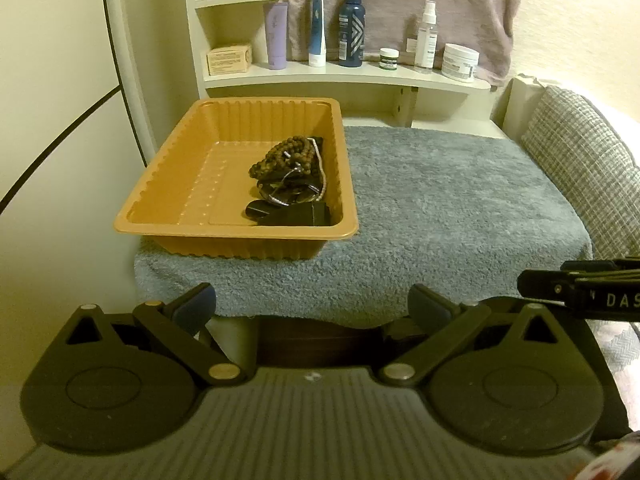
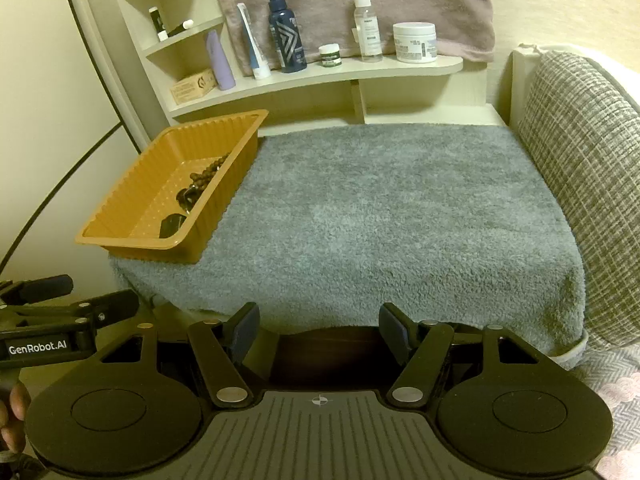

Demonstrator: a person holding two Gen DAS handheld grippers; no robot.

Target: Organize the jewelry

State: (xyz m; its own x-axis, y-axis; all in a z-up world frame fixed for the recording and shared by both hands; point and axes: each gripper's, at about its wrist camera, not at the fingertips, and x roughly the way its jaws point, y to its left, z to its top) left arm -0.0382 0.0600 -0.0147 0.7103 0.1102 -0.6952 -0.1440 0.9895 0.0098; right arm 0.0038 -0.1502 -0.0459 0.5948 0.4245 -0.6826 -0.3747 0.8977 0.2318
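An orange plastic tray (image 1: pixel 168 184) sits on the left of a grey towel (image 1: pixel 440 208). In its right half lies a pile of jewelry (image 1: pixel 290 178): brown bead strands, a thin white chain and dark pieces. The tray (image 2: pixel 132 200) and part of the jewelry (image 2: pixel 196 190) also show in the right wrist view. My left gripper (image 1: pixel 312 306) is open and empty, held back from the towel's near edge. My right gripper (image 2: pixel 320 326) is open and empty, also at the near edge. Each gripper shows at the other view's side.
A shelf (image 1: pixel 344 74) behind the towel holds several bottles, tubes and jars, with a small box (image 1: pixel 229 59) at its left. A pink towel (image 2: pixel 360 0) hangs behind. A checked cushion (image 2: pixel 580 168) borders the right side. A wall stands left of the tray.
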